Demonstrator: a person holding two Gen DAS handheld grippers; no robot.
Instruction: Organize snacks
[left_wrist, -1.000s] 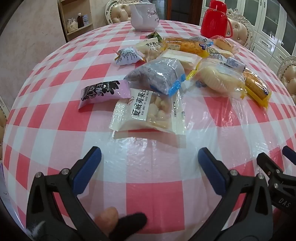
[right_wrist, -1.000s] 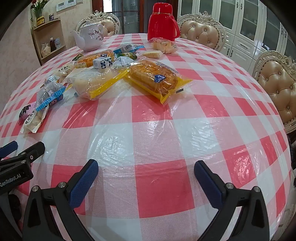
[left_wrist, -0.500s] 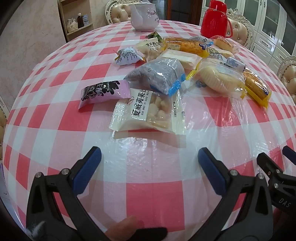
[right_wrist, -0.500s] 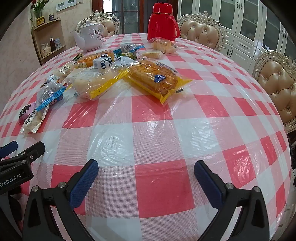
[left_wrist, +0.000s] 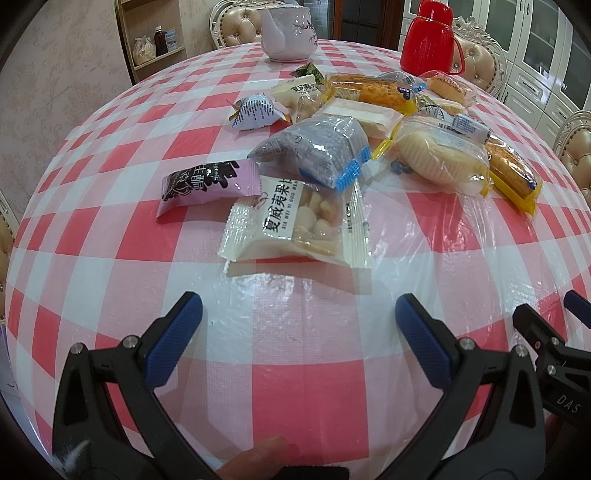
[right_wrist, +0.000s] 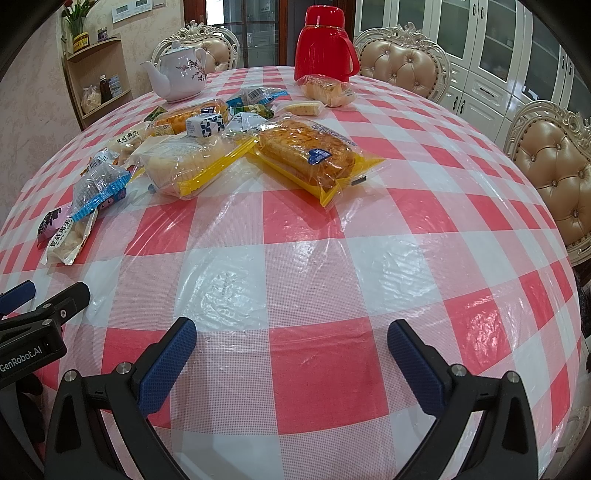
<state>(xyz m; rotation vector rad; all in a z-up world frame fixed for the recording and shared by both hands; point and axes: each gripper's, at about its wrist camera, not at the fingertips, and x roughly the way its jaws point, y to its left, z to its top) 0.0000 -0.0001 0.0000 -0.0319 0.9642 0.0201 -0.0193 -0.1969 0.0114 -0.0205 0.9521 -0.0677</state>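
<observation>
From the left wrist, the left gripper (left_wrist: 298, 317) is held unmoved, fingers wide, just short of the macadamia packet (left_wrist: 295, 223) on the bench (left_wrist: 110, 221).

From the right wrist, the right gripper (right_wrist: 291, 345) is likewise unchanged, fingers wide and empty, well apart from the bread bag (right_wrist: 310, 155).

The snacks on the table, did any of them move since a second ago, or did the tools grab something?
Nothing visibly changed. The left tool and right tool hang open over the red-and-white checked tablecloth, holding nothing, and the clear macadamia nut packet and the yellow-wrapped bread loaf lie where they were.
</observation>
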